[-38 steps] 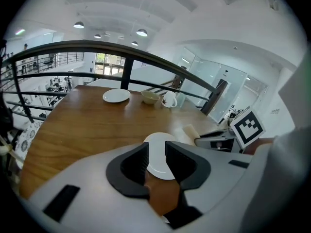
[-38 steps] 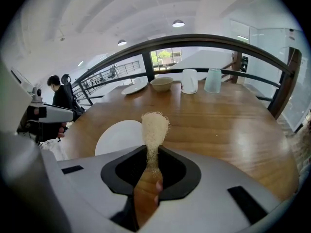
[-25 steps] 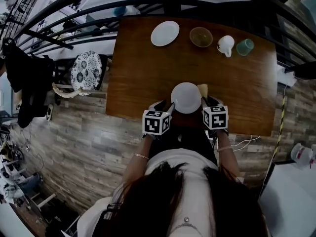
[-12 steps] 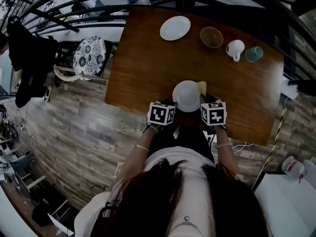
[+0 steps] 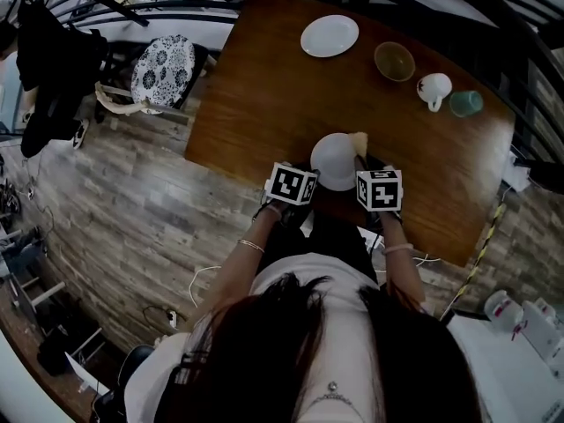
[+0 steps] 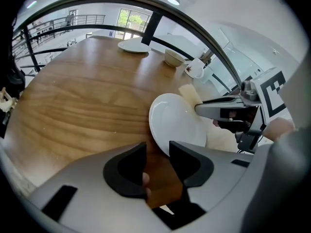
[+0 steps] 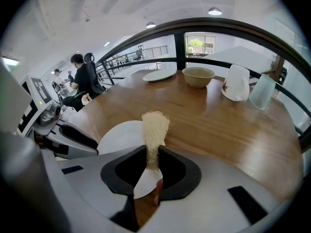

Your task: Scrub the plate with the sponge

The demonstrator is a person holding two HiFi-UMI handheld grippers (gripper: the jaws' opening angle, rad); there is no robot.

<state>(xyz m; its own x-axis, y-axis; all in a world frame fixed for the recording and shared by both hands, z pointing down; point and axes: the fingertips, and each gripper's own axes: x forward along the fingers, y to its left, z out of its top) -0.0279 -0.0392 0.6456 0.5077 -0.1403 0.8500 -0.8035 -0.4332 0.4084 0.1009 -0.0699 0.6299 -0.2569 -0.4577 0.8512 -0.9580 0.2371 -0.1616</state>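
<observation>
Right tongs (image 7: 151,155) on sponge (image 7: 154,124), against plate (image 7: 119,135).

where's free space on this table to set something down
Bare: the table's left side, from far plate to the near edge; also the wood right of the sponge, below mug and cup. Crowded: the far row with bowl, and the middle near edge around the held plate.
</observation>
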